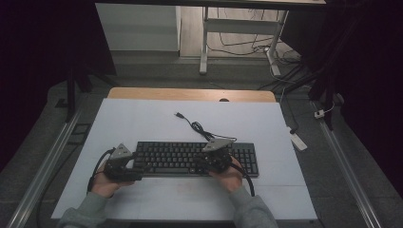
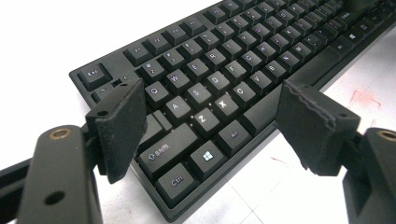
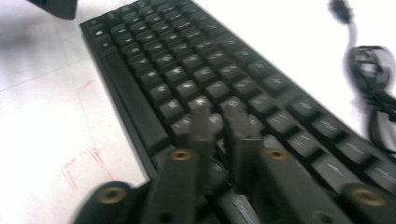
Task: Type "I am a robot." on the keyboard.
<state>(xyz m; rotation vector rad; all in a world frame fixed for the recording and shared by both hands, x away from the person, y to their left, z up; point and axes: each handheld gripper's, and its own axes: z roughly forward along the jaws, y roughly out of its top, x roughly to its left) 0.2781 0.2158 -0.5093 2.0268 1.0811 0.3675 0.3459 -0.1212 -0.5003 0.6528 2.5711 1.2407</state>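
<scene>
Closest to you, your left gripper [image 1: 127, 164] sits at the keyboard's [image 1: 190, 158] left end, and in the left gripper view its jaws stand wide apart, straddling the near-left corner with nothing pinched; the thick, rough-edged foam-like pads [image 2: 119, 123] hang over the Shift and Ctrl keys without pressing on them, so I read that hand as a brace, ready to steady the board. Your right gripper [image 3: 219, 116] is over the keys toward the board's right half, jaws drawn to a narrow slot with no key or object between them; the tips point down at a keycap, which looks like a poke at a single key, though that picture is too blurred to say whether they touch. The keyboard itself lies flat and square near the front of the white table cover [image 1: 142, 118], a low black slab of matte plastic with sculpted caps and faintly glowing legends. Beyond it, its thin black cable [image 1: 199, 127] loops loosely behind the board, plug end lying free on the cover, well apart from both hands.
</scene>
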